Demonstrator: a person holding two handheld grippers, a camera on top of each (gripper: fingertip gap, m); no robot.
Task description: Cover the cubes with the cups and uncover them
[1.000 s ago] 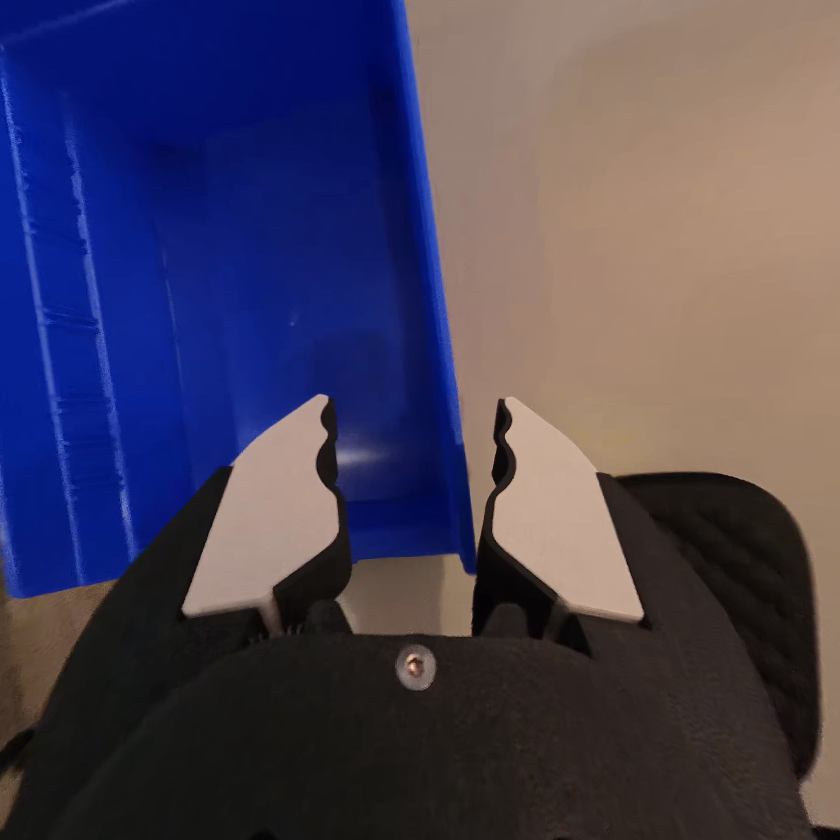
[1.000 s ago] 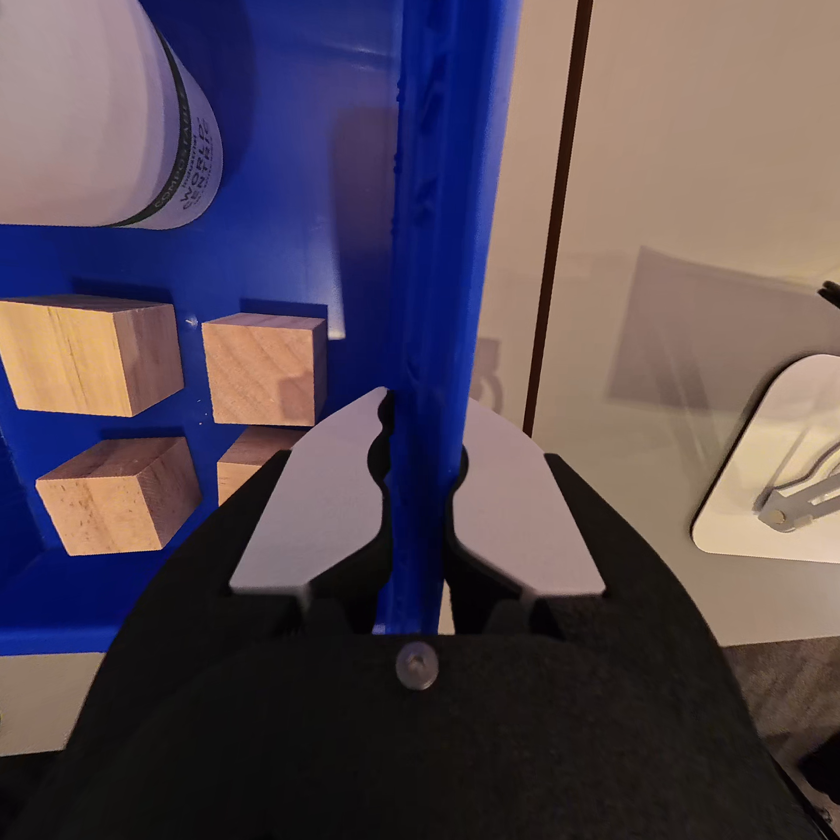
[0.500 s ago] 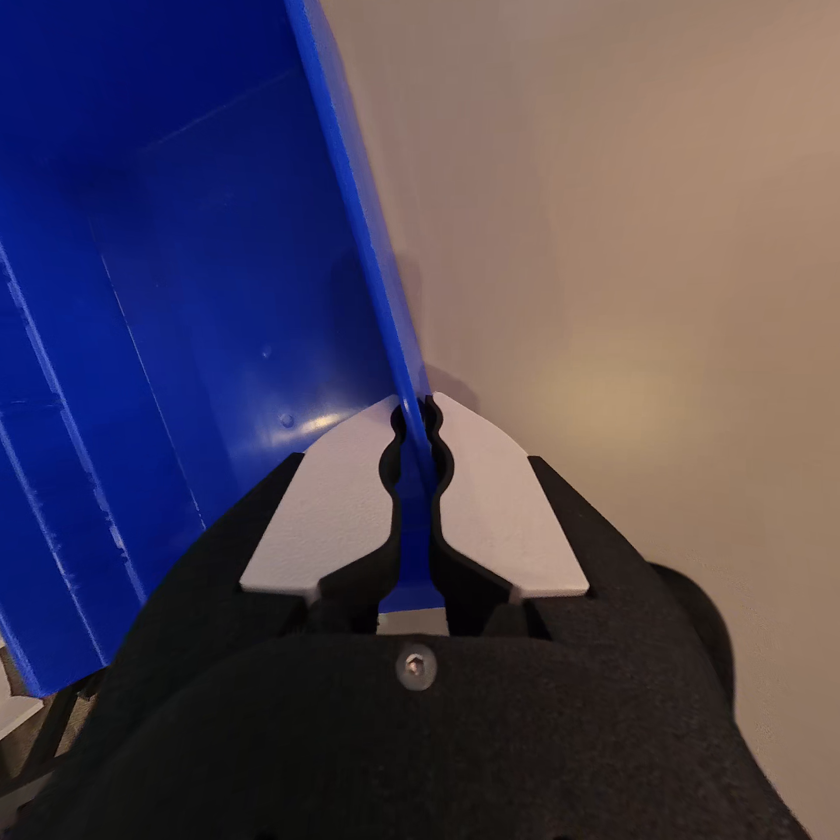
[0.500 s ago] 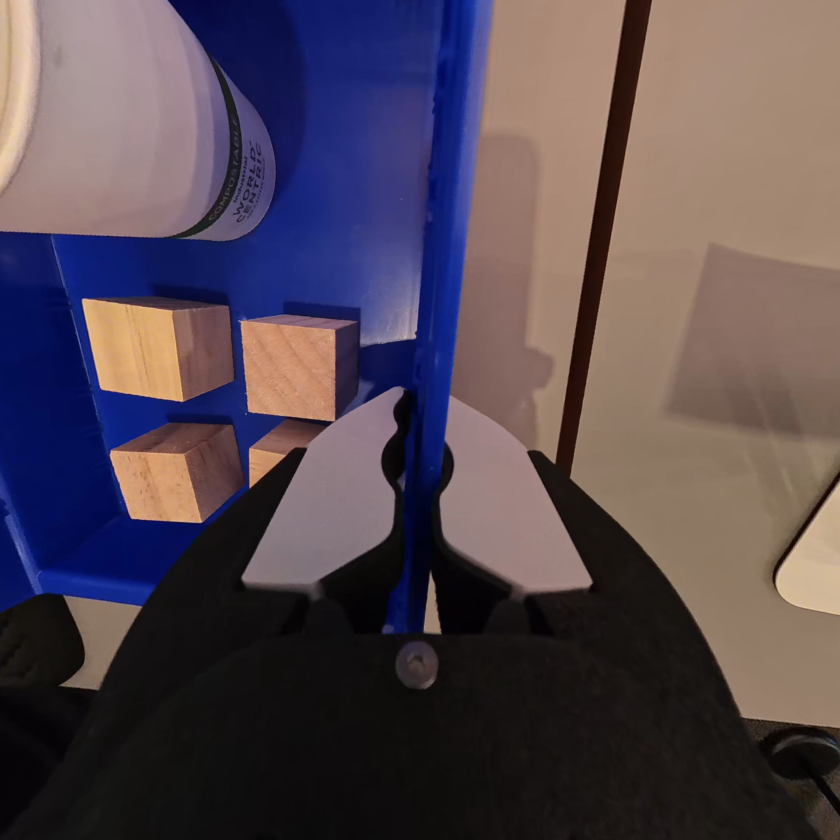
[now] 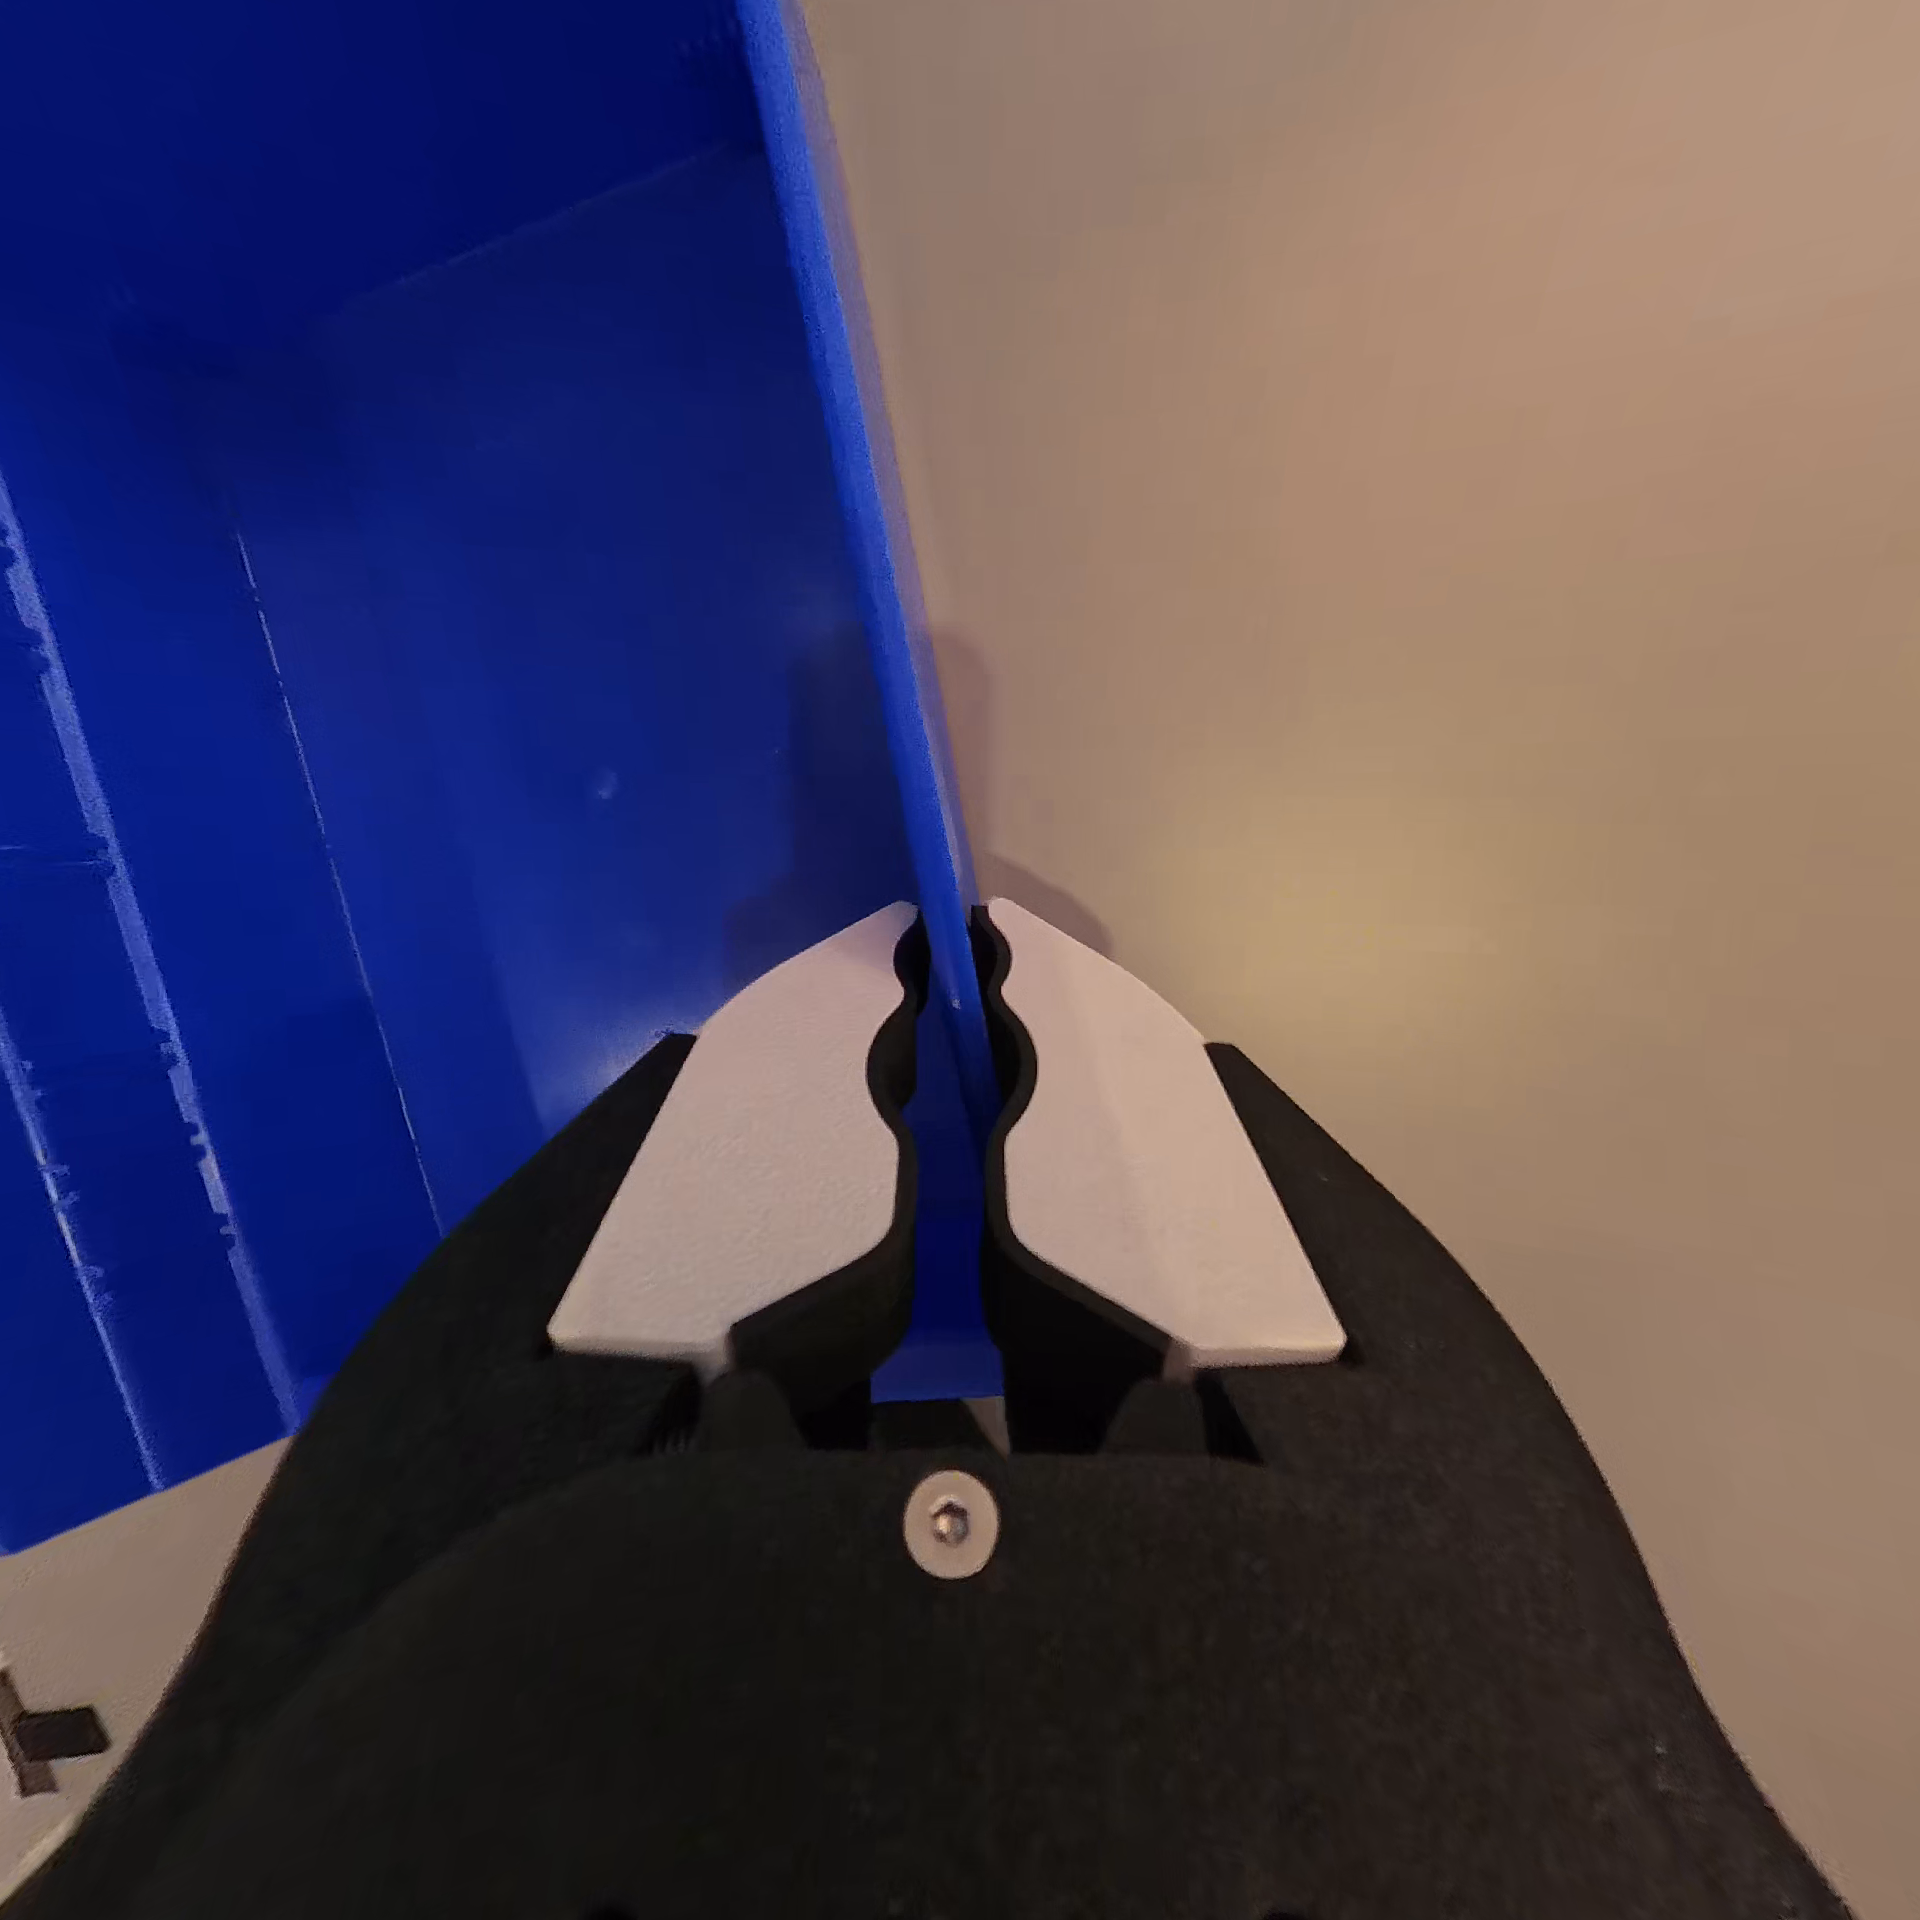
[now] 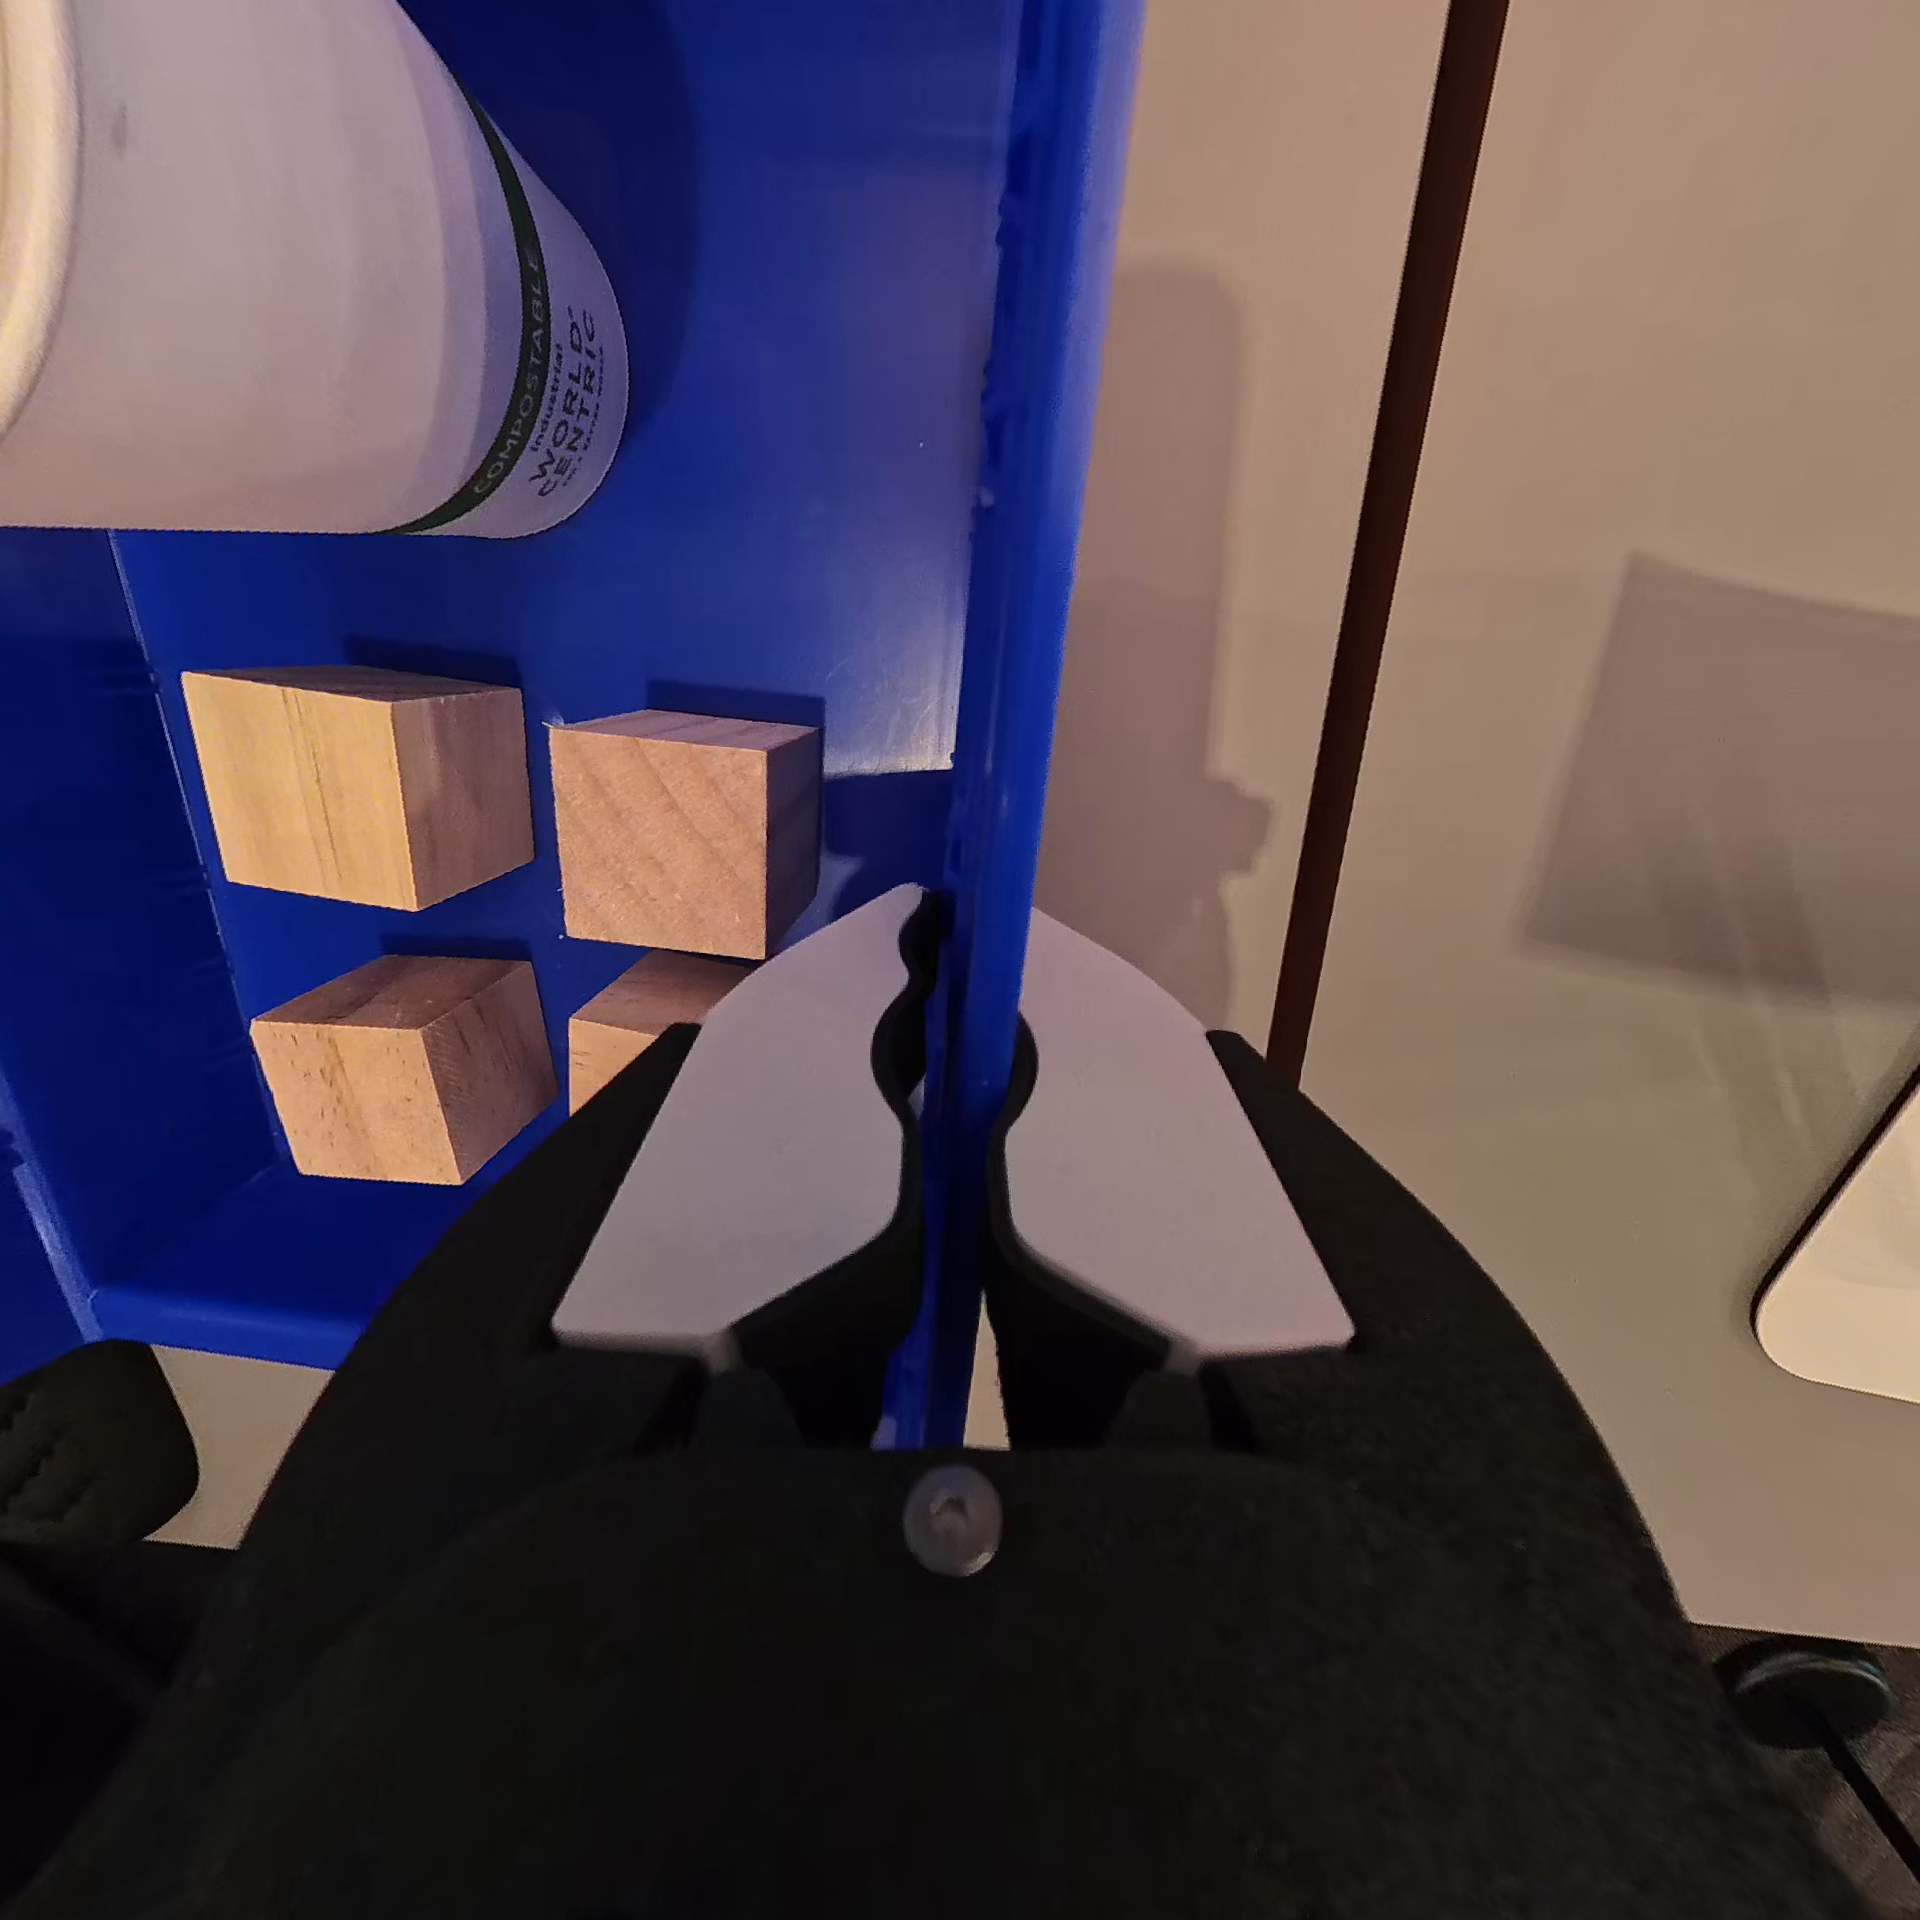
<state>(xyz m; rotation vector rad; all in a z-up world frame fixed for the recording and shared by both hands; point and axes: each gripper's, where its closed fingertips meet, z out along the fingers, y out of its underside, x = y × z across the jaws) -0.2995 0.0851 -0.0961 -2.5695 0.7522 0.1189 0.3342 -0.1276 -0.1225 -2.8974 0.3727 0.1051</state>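
Observation:
In the left wrist view my left gripper (image 5: pixel 945 914) is shut on the thin right wall of a blue bin (image 5: pixel 831 416); both pads press on the wall. The part of the bin seen there is empty. In the right wrist view my right gripper (image 6: pixel 971 904) is shut on the right wall of a blue bin (image 6: pixel 1039 416). Inside it lie several wooden cubes (image 6: pixel 675 831), one (image 6: pixel 634 1018) partly behind my left finger. A white paper cup (image 6: pixel 260 291) lies on its side above them. I cannot tell whether both views show the same bin.
The bin rests on a beige tabletop (image 5: pixel 1455 727). A dark brown seam (image 6: pixel 1382 520) runs down the surface right of the bin. A white rounded object (image 6: pixel 1849 1247) sits at the right edge. A black padded shape (image 6: pixel 62 1455) shows at the lower left.
My left gripper, open astride the bin's wall a second ago, has closed on it. My right gripper's pads have tightened on their wall. Both have held since half a second ago.

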